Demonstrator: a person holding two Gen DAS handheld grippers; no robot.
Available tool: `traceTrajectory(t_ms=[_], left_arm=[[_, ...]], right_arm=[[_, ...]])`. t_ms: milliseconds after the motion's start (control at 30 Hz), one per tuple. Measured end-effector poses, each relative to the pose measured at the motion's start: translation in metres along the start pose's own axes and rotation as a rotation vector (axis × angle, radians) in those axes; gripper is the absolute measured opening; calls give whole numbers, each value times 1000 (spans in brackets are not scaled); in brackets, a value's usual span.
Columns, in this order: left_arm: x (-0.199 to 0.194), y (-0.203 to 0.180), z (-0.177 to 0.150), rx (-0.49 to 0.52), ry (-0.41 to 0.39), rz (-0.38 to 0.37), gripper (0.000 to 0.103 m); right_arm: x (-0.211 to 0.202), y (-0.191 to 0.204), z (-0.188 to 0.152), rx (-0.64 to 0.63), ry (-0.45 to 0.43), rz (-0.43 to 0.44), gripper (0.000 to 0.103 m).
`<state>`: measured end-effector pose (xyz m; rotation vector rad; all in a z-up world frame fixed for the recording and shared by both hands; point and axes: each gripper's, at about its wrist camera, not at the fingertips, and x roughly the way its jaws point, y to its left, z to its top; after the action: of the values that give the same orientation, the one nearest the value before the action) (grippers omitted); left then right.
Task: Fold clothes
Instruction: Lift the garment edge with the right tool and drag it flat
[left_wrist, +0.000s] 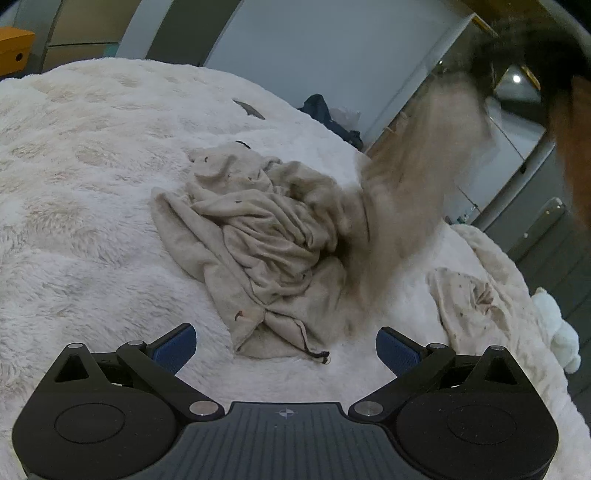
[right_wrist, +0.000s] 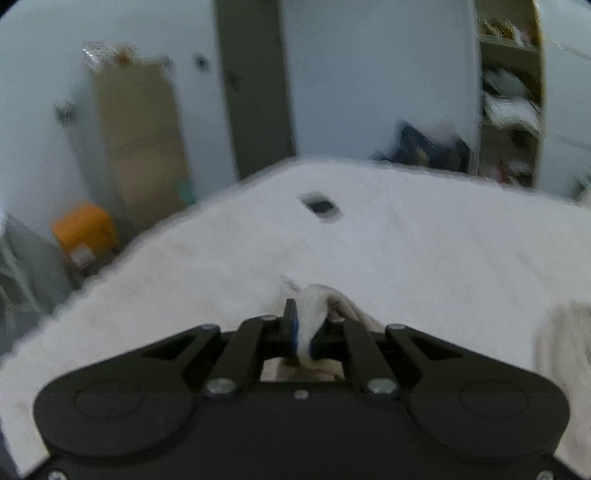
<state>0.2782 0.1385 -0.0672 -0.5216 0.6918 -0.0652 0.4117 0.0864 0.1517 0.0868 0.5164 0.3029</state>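
Note:
A crumpled beige garment (left_wrist: 258, 229) with a dark drawstring lies on the white fluffy bed cover (left_wrist: 74, 192). One part of it (left_wrist: 417, 166) is stretched upward to the upper right, blurred, toward a dark blurred shape at the top corner. My left gripper (left_wrist: 286, 345) hangs open just short of the garment's near edge, blue pads wide apart and empty. In the right wrist view my right gripper (right_wrist: 304, 328) is shut on a bunch of the beige cloth (right_wrist: 314, 314), held above the bed; the cloth hangs down under the fingers.
A second pale, speckled cloth (left_wrist: 469, 302) lies at the bed's right edge beside a white soft toy (left_wrist: 561, 332). A small dark flat object (right_wrist: 319, 205) rests on the far cover. Dark clothes (left_wrist: 328, 118), an orange box (right_wrist: 83, 229), cardboard (right_wrist: 140, 140) and shelves (right_wrist: 509, 92) ring the bed.

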Motion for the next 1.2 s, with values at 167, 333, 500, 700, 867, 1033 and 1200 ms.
traceTrajectory(t_ms=[167,333,500,700,867,1033,1200], left_arm=[[0,2,1,-15,1,10,103],[2,3,1,-27,9,8,103],[2,3,0,-25,17,3,103],[0,5,2,-34,15,6,103],[1,3,0,-49,29,4,103],[3,-3,-2,-14,32,0,103],[7,-5,-5,-1,43,10,103]], right_arm=[[12,33,19,-115,39,51,31],[29,23,-30,-147,193,20,41],[14,-38,-96,-83,262,-109,45],[-32,-142,-171,-74,325,-468,61],[-73,-211,-214,82,393,-600,61],[-93,-240,-246,74,426,-683,61],[-82,-244,-256,72,452,-682,61]])
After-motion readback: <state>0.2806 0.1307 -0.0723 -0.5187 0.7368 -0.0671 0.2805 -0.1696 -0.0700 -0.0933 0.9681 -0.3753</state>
